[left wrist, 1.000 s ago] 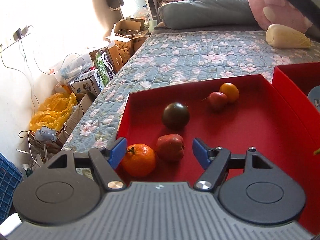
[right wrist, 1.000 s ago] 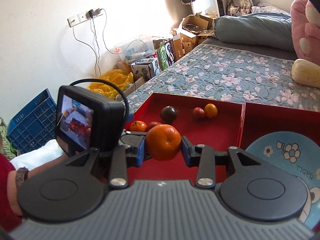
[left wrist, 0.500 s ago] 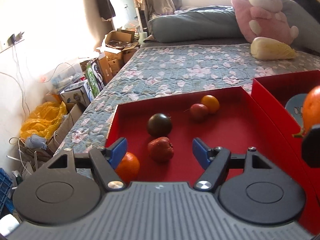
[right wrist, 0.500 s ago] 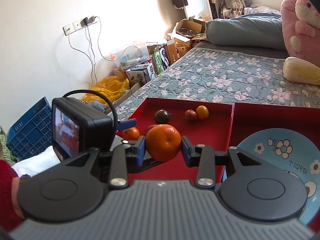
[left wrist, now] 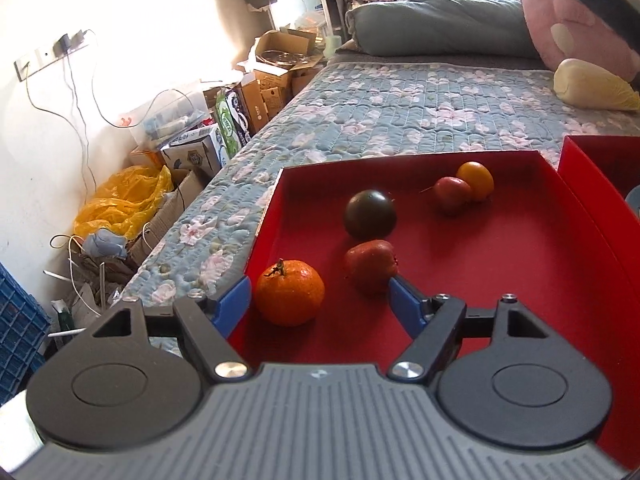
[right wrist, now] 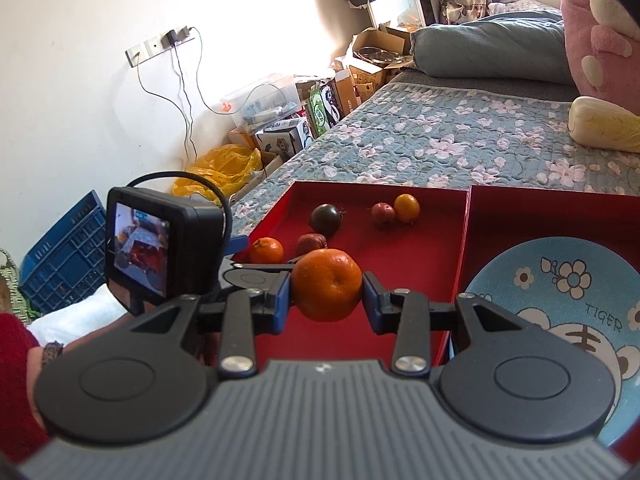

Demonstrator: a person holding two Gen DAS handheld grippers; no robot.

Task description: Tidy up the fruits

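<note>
A red tray (left wrist: 500, 280) on the bed holds several fruits. My left gripper (left wrist: 320, 302) hovers over its near left corner with its jaws opening. An orange mandarin (left wrist: 290, 292) lies between the fingers near the left pad, not pressed. A red fruit (left wrist: 372, 266) lies by the right fingertip. Farther in sit a dark tomato (left wrist: 370, 214), a small red fruit (left wrist: 452, 194) and a small orange fruit (left wrist: 476, 180). My right gripper (right wrist: 326, 296) is shut on a second mandarin (right wrist: 326, 290), held above the tray's near edge. A blue plate (right wrist: 560, 312) lies in a second red tray (right wrist: 540, 212) to the right.
A flowered quilt (left wrist: 400, 112) covers the bed, with a pale cabbage (left wrist: 592, 88), a grey pillow (left wrist: 436, 24) and a pink plush toy at the far end. Cardboard boxes (left wrist: 276, 76), a yellow bag (left wrist: 124, 196) and a blue crate (right wrist: 60, 256) crowd the floor on the left.
The left gripper's jaws have spread a little and now straddle the tray's mandarin. The held mandarin has left the left wrist view. The right gripper still holds it.
</note>
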